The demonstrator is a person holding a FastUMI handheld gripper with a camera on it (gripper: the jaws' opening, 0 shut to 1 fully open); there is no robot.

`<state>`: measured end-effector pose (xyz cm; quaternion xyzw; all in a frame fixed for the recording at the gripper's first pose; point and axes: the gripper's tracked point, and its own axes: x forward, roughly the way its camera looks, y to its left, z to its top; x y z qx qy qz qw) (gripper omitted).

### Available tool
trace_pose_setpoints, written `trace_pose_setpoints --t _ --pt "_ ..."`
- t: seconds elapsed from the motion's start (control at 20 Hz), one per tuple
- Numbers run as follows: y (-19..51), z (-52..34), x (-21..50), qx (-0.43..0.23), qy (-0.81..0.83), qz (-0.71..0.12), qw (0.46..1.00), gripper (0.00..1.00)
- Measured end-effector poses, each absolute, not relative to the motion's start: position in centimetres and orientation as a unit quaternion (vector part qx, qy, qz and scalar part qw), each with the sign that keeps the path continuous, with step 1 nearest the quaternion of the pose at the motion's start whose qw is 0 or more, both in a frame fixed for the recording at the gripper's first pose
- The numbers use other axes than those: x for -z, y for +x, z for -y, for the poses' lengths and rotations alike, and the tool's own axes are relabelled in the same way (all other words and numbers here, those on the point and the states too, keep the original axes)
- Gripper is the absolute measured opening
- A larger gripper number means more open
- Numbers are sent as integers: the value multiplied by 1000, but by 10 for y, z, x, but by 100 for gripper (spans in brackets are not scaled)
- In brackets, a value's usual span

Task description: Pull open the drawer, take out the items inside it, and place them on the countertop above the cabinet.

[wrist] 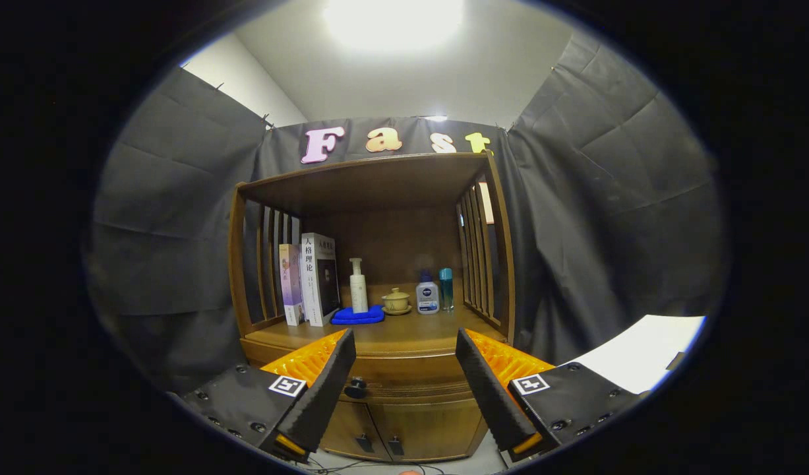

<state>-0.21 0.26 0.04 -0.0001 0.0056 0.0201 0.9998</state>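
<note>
A wooden cabinet stands ahead of me, with its drawer closed under the countertop. The drawer's small dark knob shows just beside my left finger. My gripper is open, its fingers spread wide and apart from the drawer front, with nothing between them. What lies inside the drawer is hidden.
On the countertop stand two books, a white pump bottle on a blue cloth, a small lidded cup, a squat white bottle and a teal bottle. Slatted side walls enclose the shelf. Two lower doors sit below the drawer.
</note>
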Motion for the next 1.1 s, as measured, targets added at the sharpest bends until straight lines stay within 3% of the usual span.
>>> trace_pose_setpoints --t 0.45,1.1 --pt "5 -7 15 -40 -3 -23 999 98" --pt "75 -61 91 -89 -15 -108 990 98"
